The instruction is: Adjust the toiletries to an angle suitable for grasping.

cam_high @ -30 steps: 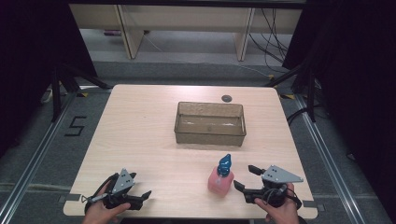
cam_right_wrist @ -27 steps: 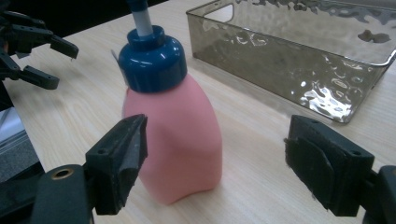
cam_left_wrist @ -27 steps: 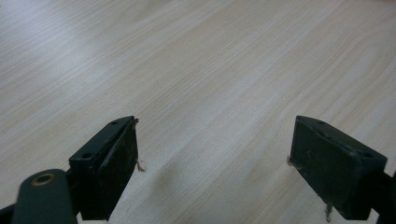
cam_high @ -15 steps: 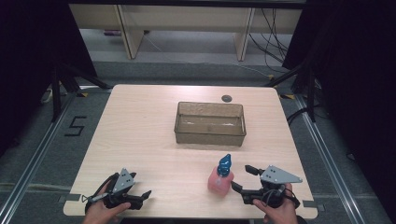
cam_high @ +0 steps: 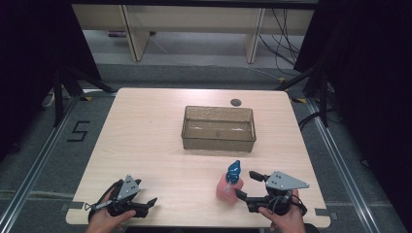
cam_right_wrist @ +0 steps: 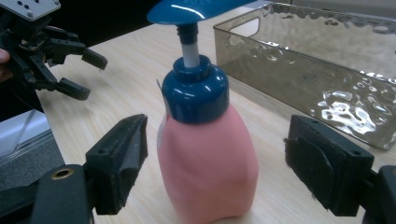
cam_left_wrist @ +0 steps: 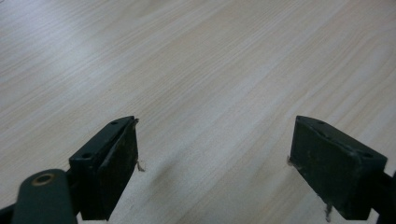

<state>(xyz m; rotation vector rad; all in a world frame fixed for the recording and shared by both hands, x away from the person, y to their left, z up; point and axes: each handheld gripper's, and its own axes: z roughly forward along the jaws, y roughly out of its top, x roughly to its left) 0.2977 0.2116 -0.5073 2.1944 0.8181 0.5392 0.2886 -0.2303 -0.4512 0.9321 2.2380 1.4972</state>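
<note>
both jaws of the right gripper (cam_right_wrist: 212, 177) now flank the pink pump bottle (cam_right_wrist: 208, 154), spread wide with gaps either side, having crept closer. squeezing seems next; the left gripper (cam_left_wrist: 215, 163) idles open.

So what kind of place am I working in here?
Probably a lab or test workspace, not a home: a bare wooden table set on a taped floor marked "5", loose cables behind, and dark curtains at the sides.
</note>
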